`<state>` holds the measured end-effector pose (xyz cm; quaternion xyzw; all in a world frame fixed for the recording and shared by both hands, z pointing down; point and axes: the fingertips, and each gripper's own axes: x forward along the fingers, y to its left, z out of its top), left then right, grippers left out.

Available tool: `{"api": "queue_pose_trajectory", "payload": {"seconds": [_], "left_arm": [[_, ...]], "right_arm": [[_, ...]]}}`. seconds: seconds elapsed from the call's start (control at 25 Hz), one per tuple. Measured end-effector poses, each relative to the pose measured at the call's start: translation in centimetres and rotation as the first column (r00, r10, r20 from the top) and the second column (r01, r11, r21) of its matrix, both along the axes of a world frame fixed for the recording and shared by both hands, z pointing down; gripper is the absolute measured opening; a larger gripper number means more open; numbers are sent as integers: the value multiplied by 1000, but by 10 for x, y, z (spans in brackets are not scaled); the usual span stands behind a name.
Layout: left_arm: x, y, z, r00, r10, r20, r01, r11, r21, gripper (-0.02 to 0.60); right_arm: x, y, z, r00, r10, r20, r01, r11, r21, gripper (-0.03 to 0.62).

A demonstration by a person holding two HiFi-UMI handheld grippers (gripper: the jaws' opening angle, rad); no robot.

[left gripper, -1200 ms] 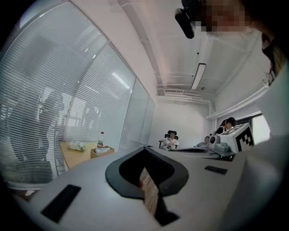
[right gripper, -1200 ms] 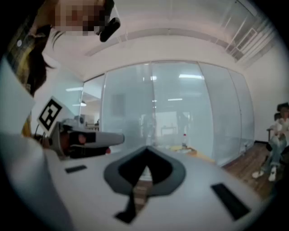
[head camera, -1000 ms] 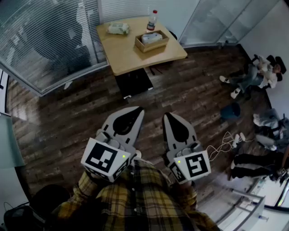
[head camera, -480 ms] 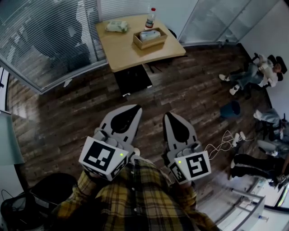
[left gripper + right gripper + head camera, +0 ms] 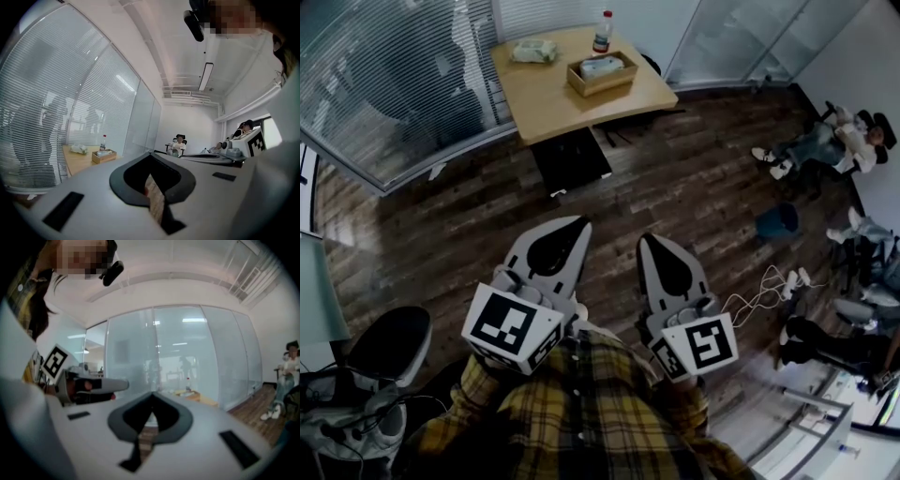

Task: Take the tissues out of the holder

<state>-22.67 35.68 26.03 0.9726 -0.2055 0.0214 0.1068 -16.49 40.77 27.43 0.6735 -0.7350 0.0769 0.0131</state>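
A wooden holder (image 5: 601,74) with white tissues (image 5: 600,66) in it stands on a light wooden table (image 5: 553,98) far ahead, at the top of the head view. The left gripper view shows the holder (image 5: 104,155) small and distant. My left gripper (image 5: 577,223) and right gripper (image 5: 645,238) are held close to my body over the wooden floor. Both point toward the table and are well short of it. Their jaws are shut with nothing between them. In the right gripper view the left gripper (image 5: 89,385) shows beside the right one.
A soft tissue pack (image 5: 532,51) and a bottle (image 5: 602,32) also stand on the table. Blinds and glass walls line the room. People sit at the right (image 5: 839,141). A blue bin (image 5: 778,223), white cables (image 5: 759,298) and an office chair (image 5: 389,342) are on the floor.
The table has slid up and to the left in the head view. An office chair has come into view at the lower left. Both grippers keep their pose, shut.
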Motion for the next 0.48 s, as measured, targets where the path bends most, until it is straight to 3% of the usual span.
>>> {"api": "queue_pose_trajectory", "payload": {"seconds": [0.24,0.48], "left_arm": [[9,-15,5,1000,-4,12,4,1000,1,8],[35,-61,7,1000,4,25,-4,1000,-2,8]], "right_arm": [[9,-15,4,1000,-4,17,4,1000,3,12],[33,-61,7,1000,-2,27,2,1000,-4,12]]}}
